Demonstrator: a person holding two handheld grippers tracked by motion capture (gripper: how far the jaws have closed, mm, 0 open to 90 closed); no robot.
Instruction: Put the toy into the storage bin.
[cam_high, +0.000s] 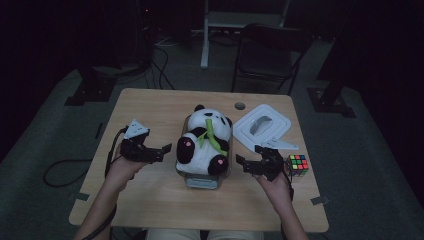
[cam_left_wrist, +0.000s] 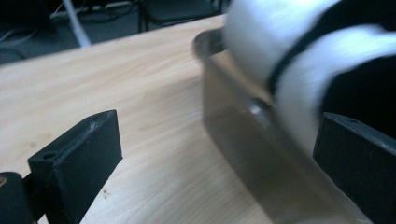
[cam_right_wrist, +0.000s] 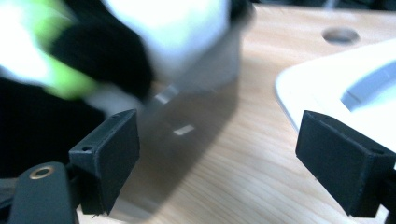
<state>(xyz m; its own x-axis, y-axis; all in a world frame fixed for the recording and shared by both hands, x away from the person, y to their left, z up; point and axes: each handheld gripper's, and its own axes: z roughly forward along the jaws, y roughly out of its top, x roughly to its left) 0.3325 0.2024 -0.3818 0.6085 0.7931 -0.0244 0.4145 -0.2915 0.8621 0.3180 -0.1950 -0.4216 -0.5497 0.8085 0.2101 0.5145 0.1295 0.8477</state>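
Note:
A black-and-white panda plush (cam_high: 206, 140) with a green bamboo sprig lies on its back in a clear container (cam_high: 202, 181) at the middle of the wooden table (cam_high: 150, 200). My left gripper (cam_high: 165, 151) hovers just left of the container, open, nothing between its jaws. My right gripper (cam_high: 248, 157) hovers just right of it, also open and empty. In the left gripper view the container wall (cam_left_wrist: 247, 140) and the blurred plush (cam_left_wrist: 299, 42) lie ahead between the open jaws (cam_left_wrist: 219, 140). In the right gripper view the container (cam_right_wrist: 201, 107) and plush (cam_right_wrist: 93, 56) are at the left.
A white lid (cam_high: 263, 125) with a grey handle lies at the back right, and its edge (cam_right_wrist: 336, 84) appears in the right gripper view. A colour cube (cam_high: 298, 164) sits beside my right hand. A cable hole (cam_high: 240, 106) is near the far edge. A dark chair (cam_high: 270, 55) stands beyond the table.

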